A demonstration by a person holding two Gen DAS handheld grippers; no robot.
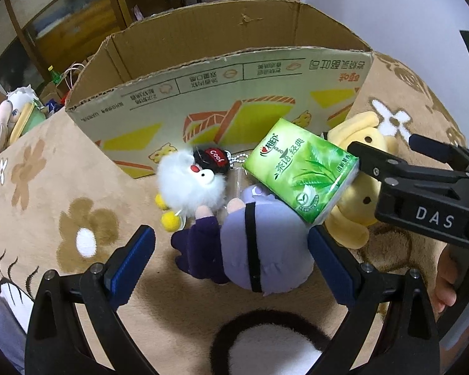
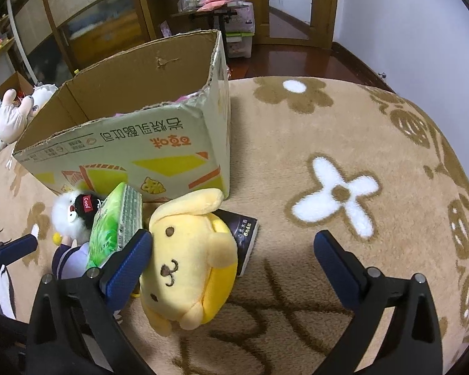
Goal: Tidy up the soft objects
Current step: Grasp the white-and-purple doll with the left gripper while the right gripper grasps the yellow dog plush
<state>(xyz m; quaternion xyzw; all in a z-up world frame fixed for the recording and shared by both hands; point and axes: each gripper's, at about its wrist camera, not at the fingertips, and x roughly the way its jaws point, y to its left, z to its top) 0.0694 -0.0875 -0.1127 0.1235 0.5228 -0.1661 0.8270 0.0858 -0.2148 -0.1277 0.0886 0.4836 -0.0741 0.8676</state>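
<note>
— What sits closest to the left tongs?

— Purple doll, lying on the flowered blanket right between the two blue pads. Those tongs are spread wide, and the right pad looks to be against the doll's side while the left pad stands clear of it.

— And the right tongs?

— Also spread wide, gripping nothing. Their left pad lies against the face of the yellow dog plush, which rests on the blanket on its side. The other pad stands well off over bare blanket.

— Where is the green tissue pack?

— Tilted, leaning on top of the purple doll, just beside the yellow dog plush. From the right wrist view the tissue pack sits just past the left pad.

— Anything else in the pile?

— White fluffy toy with a black cap reading "Cool", touching the doll and close to the cardboard box. A dark book pokes out from under the yellow plush.

— The box?

— Open at the top, standing on the blanket directly behind the toys. Something pink shows just over its rim in the right wrist view.
</note>
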